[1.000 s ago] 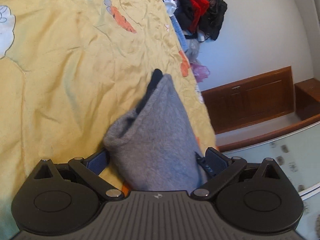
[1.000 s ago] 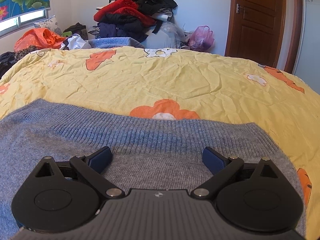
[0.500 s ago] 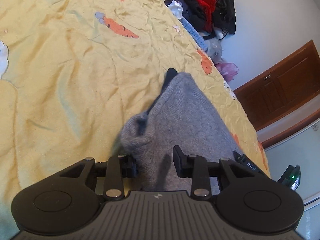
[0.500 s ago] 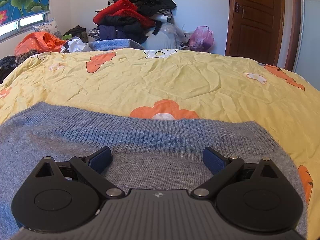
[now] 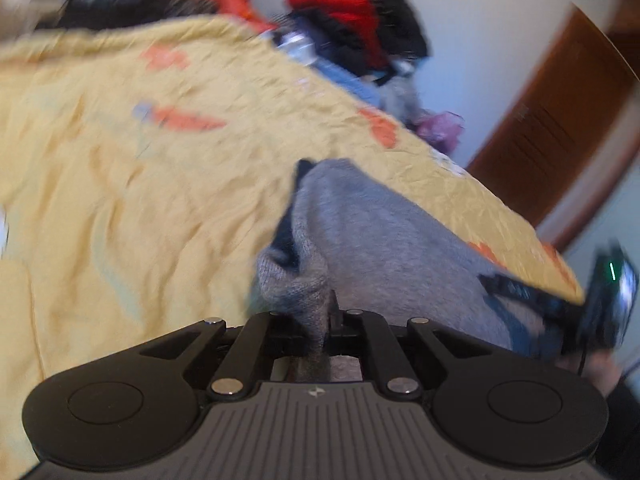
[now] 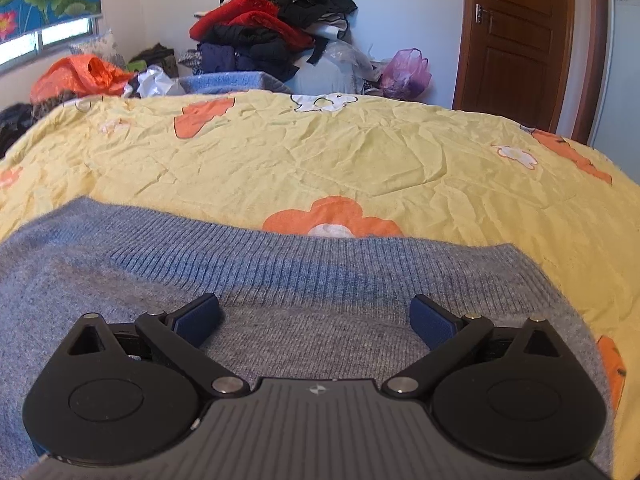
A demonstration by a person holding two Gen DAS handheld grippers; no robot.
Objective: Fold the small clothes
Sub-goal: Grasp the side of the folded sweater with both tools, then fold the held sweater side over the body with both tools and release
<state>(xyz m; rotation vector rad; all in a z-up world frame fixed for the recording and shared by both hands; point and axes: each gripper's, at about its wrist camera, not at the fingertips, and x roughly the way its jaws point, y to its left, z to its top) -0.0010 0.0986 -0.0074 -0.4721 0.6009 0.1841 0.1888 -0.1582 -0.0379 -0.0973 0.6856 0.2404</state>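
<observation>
Now left gripper [image 5: 318, 320] pinches sweater [image 5: 384, 240] edge.

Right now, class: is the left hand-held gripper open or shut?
Shut. The left hand-held gripper has its fingers together, pinching a fold of the grey sweater.

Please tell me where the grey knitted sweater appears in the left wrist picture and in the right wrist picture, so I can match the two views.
Left wrist: the grey sweater rises from bottom centre toward the middle, a fold pinched in the shut left tool.
Right wrist: the sweater lies flat across the lower half, under the open right tool.
Shared landmark: the clothes pile beyond the yellow bedspread.
</observation>
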